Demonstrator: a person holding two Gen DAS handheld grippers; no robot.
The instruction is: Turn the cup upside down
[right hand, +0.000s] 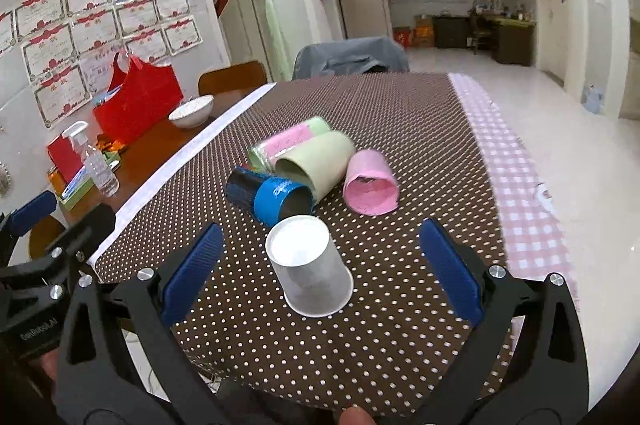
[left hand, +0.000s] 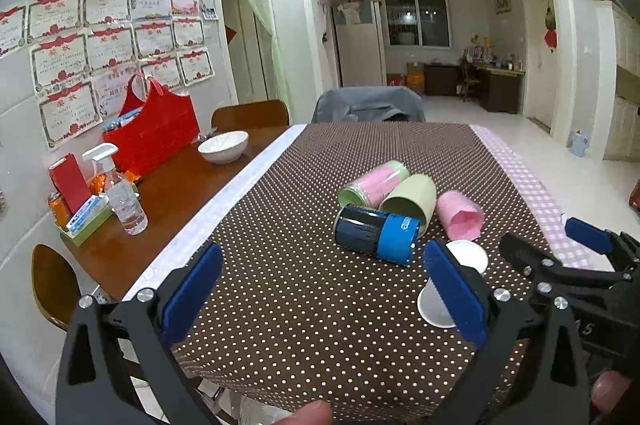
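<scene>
A white paper cup (right hand: 310,269) stands upside down on the brown dotted tablecloth (right hand: 400,129), base up, between my right gripper's open fingers without touching them. My right gripper (right hand: 320,269) is open and empty. In the left wrist view the white cup (left hand: 452,281) is partly hidden behind my left gripper's right finger. My left gripper (left hand: 320,293) is open and empty, left of the cup. Several cups lie on their sides behind it: a blue-black cup (right hand: 272,195), a pale green cup (right hand: 316,165), a pink cup (right hand: 370,189) and a pink-green cup (right hand: 292,141).
A wooden table side (left hand: 168,201) at the left holds a spray bottle (left hand: 120,193), a red bag (left hand: 156,129), a white bowl (left hand: 223,146) and a green tray of small items (left hand: 80,221). A pink checked cloth (right hand: 516,193) covers the right edge. Chairs stand at the far end.
</scene>
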